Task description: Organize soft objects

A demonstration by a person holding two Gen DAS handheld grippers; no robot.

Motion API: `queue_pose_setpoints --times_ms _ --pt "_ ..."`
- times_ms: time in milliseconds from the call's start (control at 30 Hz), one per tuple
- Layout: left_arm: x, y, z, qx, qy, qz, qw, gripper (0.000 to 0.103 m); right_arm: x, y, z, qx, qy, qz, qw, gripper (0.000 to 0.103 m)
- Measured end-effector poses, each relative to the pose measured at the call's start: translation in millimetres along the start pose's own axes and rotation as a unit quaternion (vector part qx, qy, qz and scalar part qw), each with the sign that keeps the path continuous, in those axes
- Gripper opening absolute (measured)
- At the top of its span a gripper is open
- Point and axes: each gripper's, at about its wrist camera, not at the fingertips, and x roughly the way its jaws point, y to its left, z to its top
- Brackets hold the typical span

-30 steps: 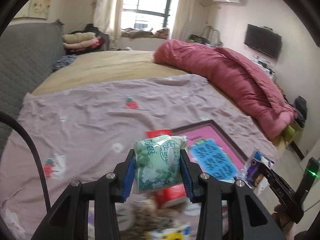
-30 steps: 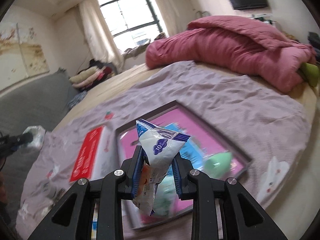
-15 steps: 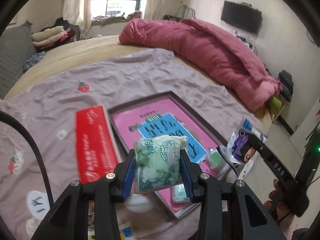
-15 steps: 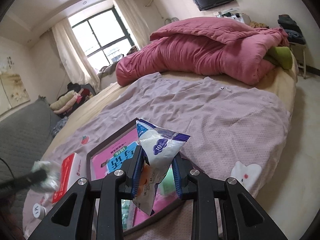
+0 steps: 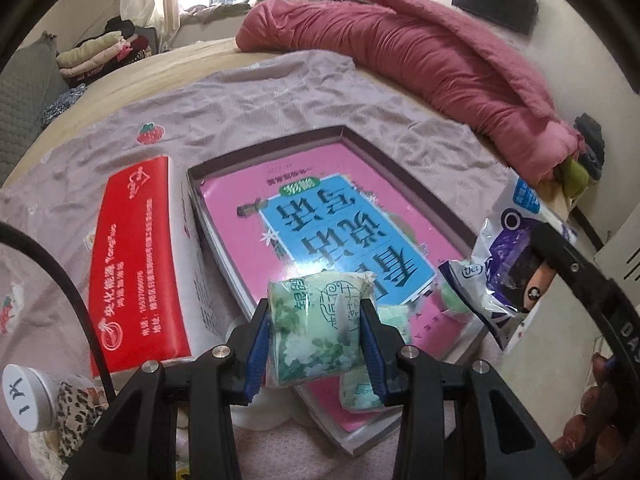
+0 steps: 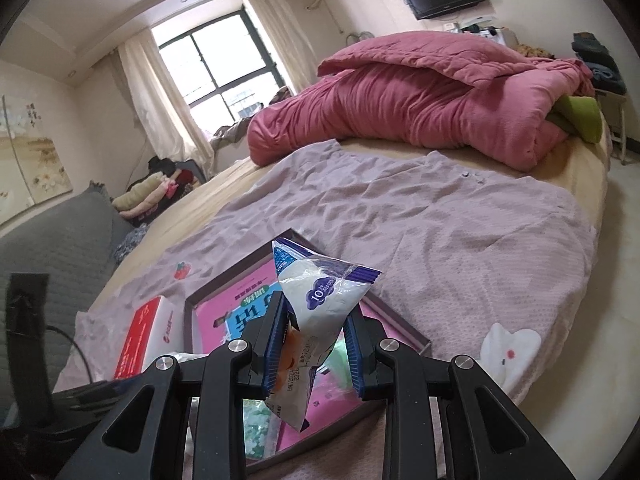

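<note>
Plainly, both packs are light, squashy things that give under the pads, so a hold across the thick middle suits them better than one at a slick crimped edge. In the left wrist view, at lower centre, the left tongs (image 5: pixel 316 340) are closed on a green floral tissue pack (image 5: pixel 316 324), gripped across its width and bulging a little between the blue pads; it hangs over the near end of the shallow tray (image 5: pixel 404 164) with the pink and blue printed bottom. At right of that frame the right tongs (image 5: pixel 560 256) carry a white and purple packet (image 5: pixel 492 280), pinched narrow. In the right wrist view that packet (image 6: pixel 324 300) is held low, its top flaring free above the pads, so it looks liable to slip or swing.

Around them, from the left: a small white-lidded jar (image 5: pixel 24 396), a red and white box (image 5: pixel 140 260) just beside the tray, more green packs (image 5: pixel 372 388) already in the tray's near corner, and a rolled pink quilt (image 5: pixel 420 56) at upper right, well apart. The packs lying there crowd the near corner; the tray's far part is free.
</note>
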Motion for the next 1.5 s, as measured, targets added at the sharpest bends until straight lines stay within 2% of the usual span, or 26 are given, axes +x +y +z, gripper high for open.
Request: queue_pose_setpoints --times_ms 300,567,733,900,1033,1100,1200,1367,1500 --pt "12 0 -6 -0.001 0.010 0.001 1.0000 0.042 18 8 -9 -0.020 0.046 0.016 0.999 0.028" --pt "13 4 -7 -0.008 0.013 -0.004 0.9999 0.043 36 17 -18 -0.047 0.093 -0.003 0.995 0.029" --pt "14 4 -8 -0.011 0.014 -0.007 0.9998 0.043 44 14 -20 -0.043 0.111 -0.017 0.993 0.030" --pt "14 7 -7 -0.017 0.015 -0.011 0.9997 0.043 50 9 -23 -0.036 0.128 -0.029 0.991 0.037" --pt "14 8 -8 -0.021 0.016 -0.013 0.9996 0.043 51 6 -23 -0.029 0.129 -0.031 0.991 0.040" --pt "14 7 -8 -0.021 0.015 -0.013 0.9996 0.043 50 6 -23 -0.029 0.124 -0.031 0.991 0.051" --pt "15 8 -8 -0.023 0.014 -0.013 0.9996 0.044 46 7 -22 -0.029 0.114 -0.032 0.992 0.058" --pt "17 9 -7 -0.033 0.017 -0.019 0.9991 0.045 44 3 -20 -0.019 0.110 -0.040 0.993 0.060" --pt "17 10 -7 -0.041 0.017 -0.031 0.9986 0.047 35 -7 -16 0.003 0.087 -0.059 0.994 0.061"
